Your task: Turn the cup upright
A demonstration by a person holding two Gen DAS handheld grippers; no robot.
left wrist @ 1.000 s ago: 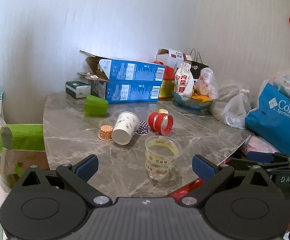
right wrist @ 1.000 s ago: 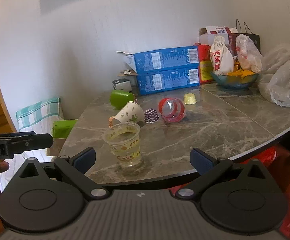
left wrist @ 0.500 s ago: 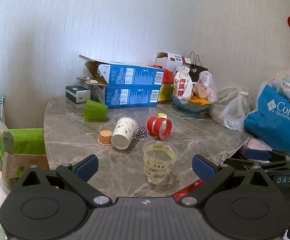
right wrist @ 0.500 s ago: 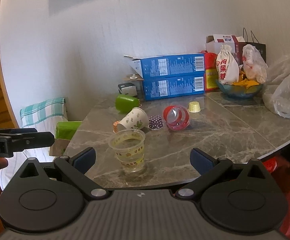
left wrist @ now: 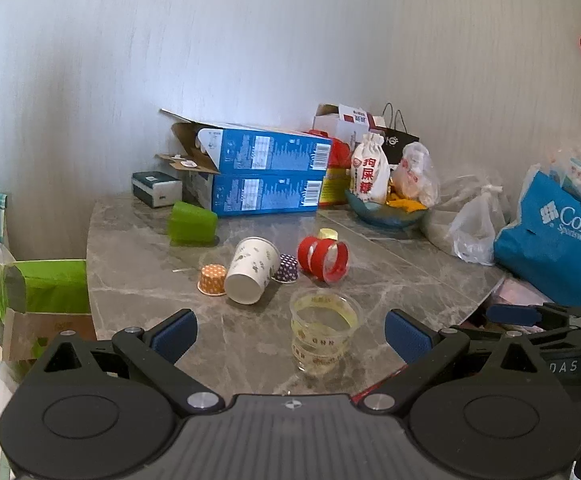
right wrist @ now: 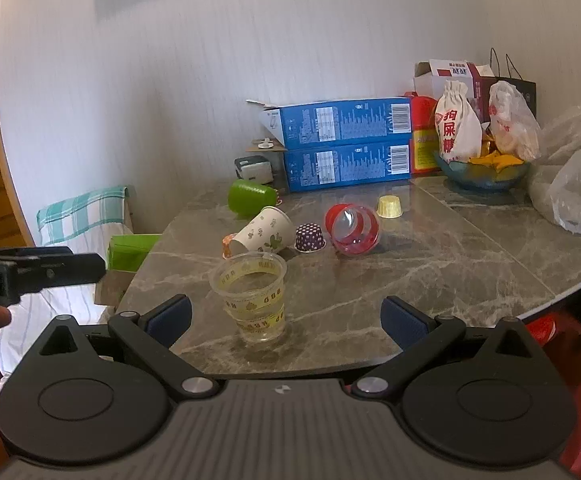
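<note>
Claws first: the left claw (left wrist: 290, 330) and the right claw (right wrist: 286, 318) both stand wide apart at the bottom of their frames, grasping nothing, and both are held back off the near edge of the counter (right wrist: 430, 276).

Just beyond them, low in the centre of each frame, a clear cup (right wrist: 252, 296) stands upright near the counter's edge, mouth up, with yellow print in bands round its wall. That one looks done.

Further in, at mid-frame, three cups lie on their sides:
- paper cup (left wrist: 250, 272), its base turned toward the left camera, with an orange liner (left wrist: 212, 279) and a purple liner (left wrist: 286, 268) just beside it
- red cup (right wrist: 354, 230), see-through, mouth toward the right camera
- green cup (left wrist: 192, 222), furthest back, near the blue boxes (left wrist: 266, 178)

Which of these is meant next cannot be told. Handling is a judgement:
- paper cup is likely very light and soft-walled; a hard squeeze would crush it, so pinch gently across the wall near the stiffer rolled rim
- red cup is likely thin, springy and slick; it may roll or squirt out, so close across its middle, then rotate
- all are empty as far as can be seen, so spilling is no worry; tipping after release is.
</note>
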